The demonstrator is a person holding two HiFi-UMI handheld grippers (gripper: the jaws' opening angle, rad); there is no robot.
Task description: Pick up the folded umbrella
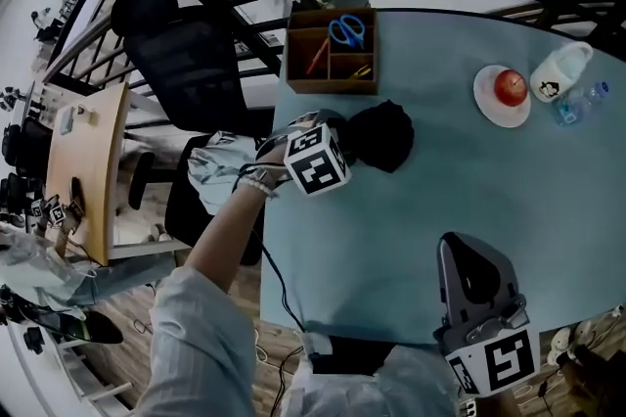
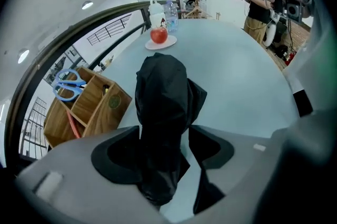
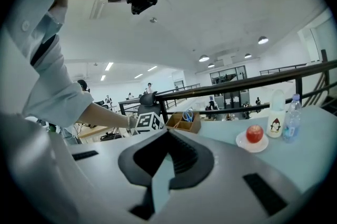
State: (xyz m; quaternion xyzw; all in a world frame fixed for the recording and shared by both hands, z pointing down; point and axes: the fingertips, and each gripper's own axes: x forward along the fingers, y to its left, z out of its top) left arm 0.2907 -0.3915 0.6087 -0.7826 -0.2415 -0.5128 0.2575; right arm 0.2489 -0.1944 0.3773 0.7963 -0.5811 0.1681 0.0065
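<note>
Fingers [image 2: 118,153] of the left gripper [image 2: 166,150] stand wide apart, one on each side of the folded umbrella [image 2: 160,97]. The black bundle lies between them, and the pads do not look to be pressing on it. The umbrella lies on the pale blue table [image 1: 469,209], close to the edge on the person's left and near the wooden box [image 1: 333,72] that holds the scissors [image 1: 347,30]. The gripper points steeply down over the umbrella's near end. The right gripper [image 3: 167,161] hangs well apart at the near edge of the table. Its fingertips are together, only a sliver of table shows between the fingers, and it holds nothing.

The main risk, as I judge it, is the cloth. The umbrella's cover is loose and rumpled, and black on black hides where the stiff core runs, so I cannot tell whether the fingers straddle the shaft or only folds of fabric. A grip on fabric alone would probably let the heavy part sag or slip out on the lift. Closing off-centre could also push the bundle across the smooth table toward the box instead of clamping it. A grip this near one end may let the far end droop and twist between the pads. The apple [image 1: 510,86] on its plate [image 1: 489,107] stands far enough off to be safe.
</note>
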